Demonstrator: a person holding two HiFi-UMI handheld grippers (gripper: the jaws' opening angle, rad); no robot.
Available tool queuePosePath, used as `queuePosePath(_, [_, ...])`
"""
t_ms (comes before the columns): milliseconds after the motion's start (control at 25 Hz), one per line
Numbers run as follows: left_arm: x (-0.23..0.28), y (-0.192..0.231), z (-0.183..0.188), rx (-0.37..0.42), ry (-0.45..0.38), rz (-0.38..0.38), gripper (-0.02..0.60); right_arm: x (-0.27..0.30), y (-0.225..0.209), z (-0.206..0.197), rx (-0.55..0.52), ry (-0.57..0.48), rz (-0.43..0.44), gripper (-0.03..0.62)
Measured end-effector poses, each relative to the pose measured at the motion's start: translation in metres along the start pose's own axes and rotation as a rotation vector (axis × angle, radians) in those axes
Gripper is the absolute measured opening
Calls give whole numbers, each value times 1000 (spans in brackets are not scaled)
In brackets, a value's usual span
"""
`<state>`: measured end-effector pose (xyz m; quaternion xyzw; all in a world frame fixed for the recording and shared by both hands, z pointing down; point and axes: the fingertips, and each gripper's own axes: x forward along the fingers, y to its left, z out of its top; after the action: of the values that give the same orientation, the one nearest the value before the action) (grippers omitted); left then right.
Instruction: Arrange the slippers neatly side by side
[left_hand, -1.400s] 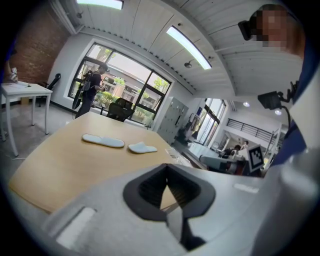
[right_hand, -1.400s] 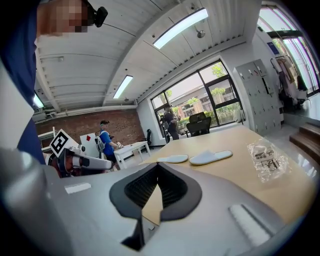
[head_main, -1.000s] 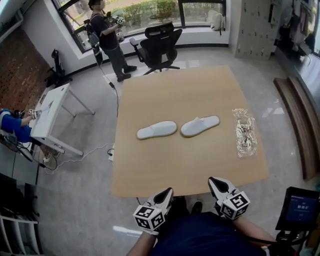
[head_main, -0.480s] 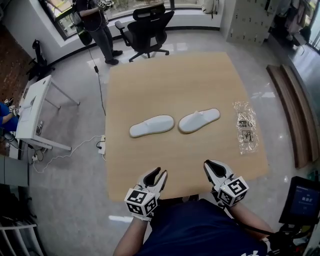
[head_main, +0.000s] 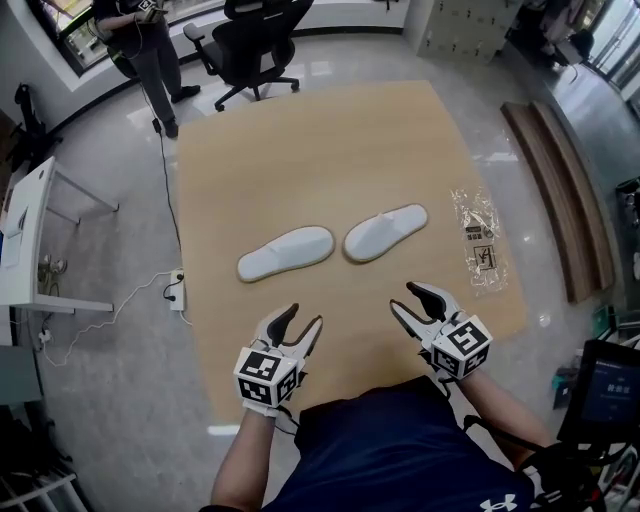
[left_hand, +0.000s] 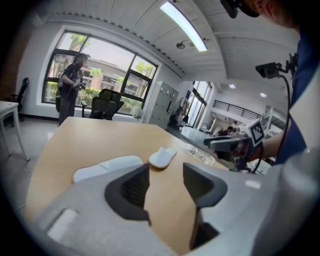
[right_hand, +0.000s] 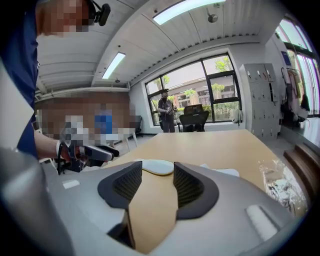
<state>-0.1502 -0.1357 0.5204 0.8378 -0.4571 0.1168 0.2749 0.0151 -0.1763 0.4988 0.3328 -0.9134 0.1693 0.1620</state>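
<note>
Two white slippers lie end to end on the wooden table (head_main: 300, 150). The left slipper (head_main: 285, 252) sits mid-table, the right slipper (head_main: 385, 232) just beside it, angled up to the right. My left gripper (head_main: 299, 324) hovers over the table's near edge, below the left slipper; its jaws are opening, with nothing between them. My right gripper (head_main: 410, 299) hovers below the right slipper, its jaws opening too and empty. In the left gripper view both slippers (left_hand: 162, 157) lie ahead of the jaws. The right gripper view shows a slipper (right_hand: 157, 167) past its fingers.
A clear plastic packet (head_main: 478, 238) lies near the table's right edge. A black office chair (head_main: 250, 30) stands beyond the far edge, and a person (head_main: 145, 50) stands at the far left. A white desk (head_main: 25, 235) and a floor cable (head_main: 150, 295) are to the left.
Both grippers rose from below the table's near edge to over it, toward the slippers. Their jaws went from shut to open. The head camera tilted down and shifted.
</note>
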Motion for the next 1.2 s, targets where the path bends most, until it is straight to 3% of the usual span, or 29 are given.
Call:
queuePosePath(80, [9,10,0,41,34,-6,212,10,-8,3,-35,26,3,216])
queuePosePath(240, [27,39,1,224,125,5,212,35,-31,11,-88,76,45,225])
queuePosePath(480, [55,93,27,465,203,70,219,84,-69,32,-429,181,113,250])
queuePosePath(640, [80,107,27,487,271,74,219,113,-87,28,-653,271,217,270])
queuePosePath(840, [113,112,12,515,414,19,215,137,-90,-11,-794,467,424,279])
queuePosePath(1000, [129,122,-7,549,550,-27,213,147,-91,-38,-913,615,504,282])
queuePosePath(1200, [148,142,-40,723,732,-113,213,163,-103,-71,-994,707,595,281])
